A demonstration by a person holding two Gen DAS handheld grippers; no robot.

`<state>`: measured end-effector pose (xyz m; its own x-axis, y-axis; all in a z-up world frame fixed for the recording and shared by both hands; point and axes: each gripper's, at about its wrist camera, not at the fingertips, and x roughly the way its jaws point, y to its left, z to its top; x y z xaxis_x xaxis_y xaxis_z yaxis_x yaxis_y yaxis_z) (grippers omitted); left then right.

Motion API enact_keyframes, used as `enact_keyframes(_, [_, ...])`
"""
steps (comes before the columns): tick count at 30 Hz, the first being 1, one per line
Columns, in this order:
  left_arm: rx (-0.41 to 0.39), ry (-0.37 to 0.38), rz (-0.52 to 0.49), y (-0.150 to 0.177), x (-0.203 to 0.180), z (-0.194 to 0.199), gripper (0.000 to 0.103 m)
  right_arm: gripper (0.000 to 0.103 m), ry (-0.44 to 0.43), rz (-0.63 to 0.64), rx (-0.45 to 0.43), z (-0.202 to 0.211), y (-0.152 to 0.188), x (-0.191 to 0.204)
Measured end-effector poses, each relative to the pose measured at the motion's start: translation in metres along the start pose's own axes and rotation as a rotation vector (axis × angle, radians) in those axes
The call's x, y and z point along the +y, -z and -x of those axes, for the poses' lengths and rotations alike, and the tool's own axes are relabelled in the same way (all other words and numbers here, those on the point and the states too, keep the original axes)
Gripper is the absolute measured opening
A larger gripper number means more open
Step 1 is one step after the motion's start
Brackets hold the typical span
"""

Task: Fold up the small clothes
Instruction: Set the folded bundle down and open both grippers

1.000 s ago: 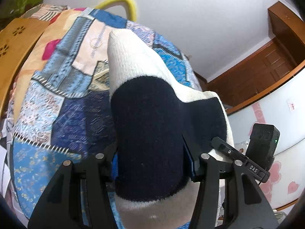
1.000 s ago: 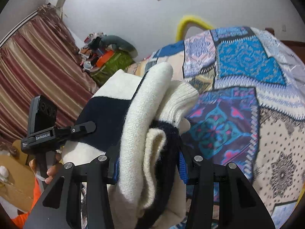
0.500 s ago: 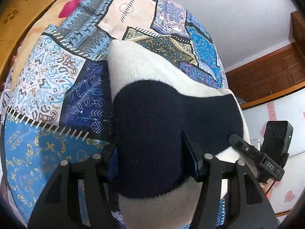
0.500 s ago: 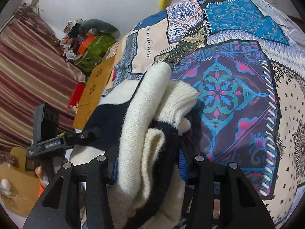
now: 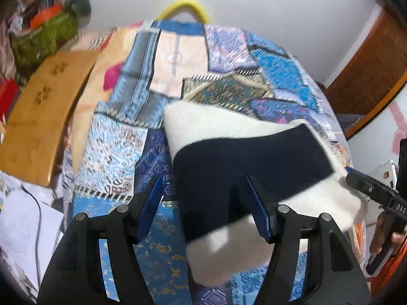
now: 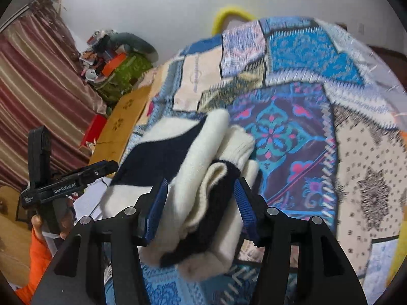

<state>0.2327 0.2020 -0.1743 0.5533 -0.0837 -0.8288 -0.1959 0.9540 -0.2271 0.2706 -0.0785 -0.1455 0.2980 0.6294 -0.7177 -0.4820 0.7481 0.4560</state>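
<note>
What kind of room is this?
Most likely a bedroom in someone's home. A patchwork quilt covers what looks like a bed, striped curtains hang at one side, and bags and clutter are piled against the white wall.

- The folded sweater (image 5: 244,157) was cream with a broad navy band.
- The bedspread (image 6: 305,117) was patchwork: blue, purple, beige and pink, with floral and geometric prints.
- The curtain (image 6: 38,81) had maroon and tan stripes.
- The gripper pads (image 6: 157,203) were blue on black fingers.
- The sleeve (image 6: 35,259) was orange.
</note>
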Motion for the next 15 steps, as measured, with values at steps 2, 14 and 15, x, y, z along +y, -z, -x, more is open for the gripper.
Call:
enact_keyframes(2, [-0.045, 0.005, -0.009, 0.001, -0.005, 0.019, 0.065, 0.052, 0.004, 0.022, -0.042, 0.018, 0.0, 0.007])
enact_keyframes(14, [-0.365, 0.021, -0.117, 0.024, -0.057, 0.157, 0.065, 0.052, -0.015, 0.215, -0.358, 0.13, 0.015, 0.076])
enact_keyframes(15, [-0.405, 0.026, -0.126, 0.029, -0.062, 0.172, 0.065, 0.052, -0.023, 0.231, -0.386, 0.139, 0.017, 0.082])
